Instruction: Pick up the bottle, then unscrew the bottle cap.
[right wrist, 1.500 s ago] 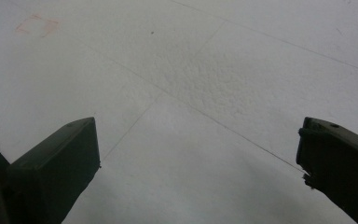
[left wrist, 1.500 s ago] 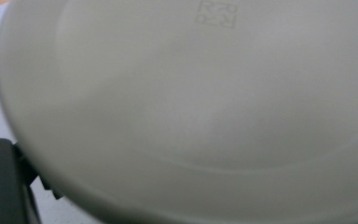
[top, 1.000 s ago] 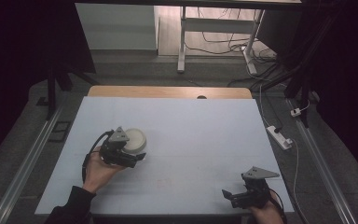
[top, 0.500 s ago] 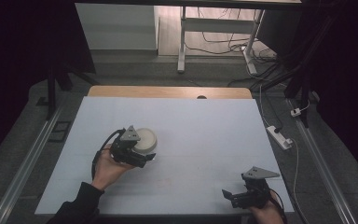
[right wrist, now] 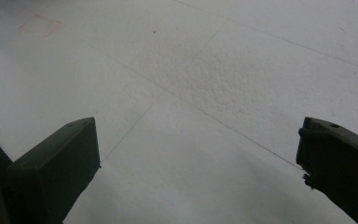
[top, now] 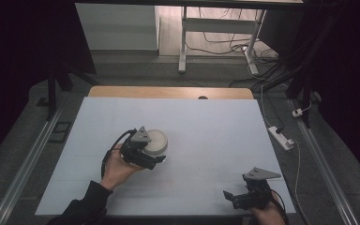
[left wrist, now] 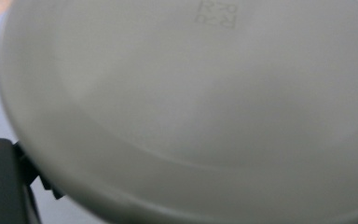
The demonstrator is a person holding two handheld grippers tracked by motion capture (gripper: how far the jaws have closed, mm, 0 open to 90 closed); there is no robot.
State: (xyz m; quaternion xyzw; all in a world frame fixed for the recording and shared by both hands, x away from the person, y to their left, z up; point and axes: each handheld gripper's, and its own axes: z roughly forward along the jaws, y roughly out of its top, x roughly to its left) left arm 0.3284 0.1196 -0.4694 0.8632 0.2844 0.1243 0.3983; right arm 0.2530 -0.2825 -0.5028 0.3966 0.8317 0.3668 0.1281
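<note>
A white round bowl hangs over the left middle of the white table, with my left gripper shut on its near rim. In the left gripper view the bowl's pale underside, with a small embossed mark, looms very close, and one black finger shows at the lower left. My right gripper rests low near the table's front right edge. Its jaws stand wide open over bare table, nothing between them.
A wooden strip runs along the table's far edge. On the floor to the right lies a white power strip with cables. A white desk frame stands behind the table. Metal rails flank both sides.
My left gripper has carried the bowl to the right, toward the table's middle. The right gripper has stayed where it was.
</note>
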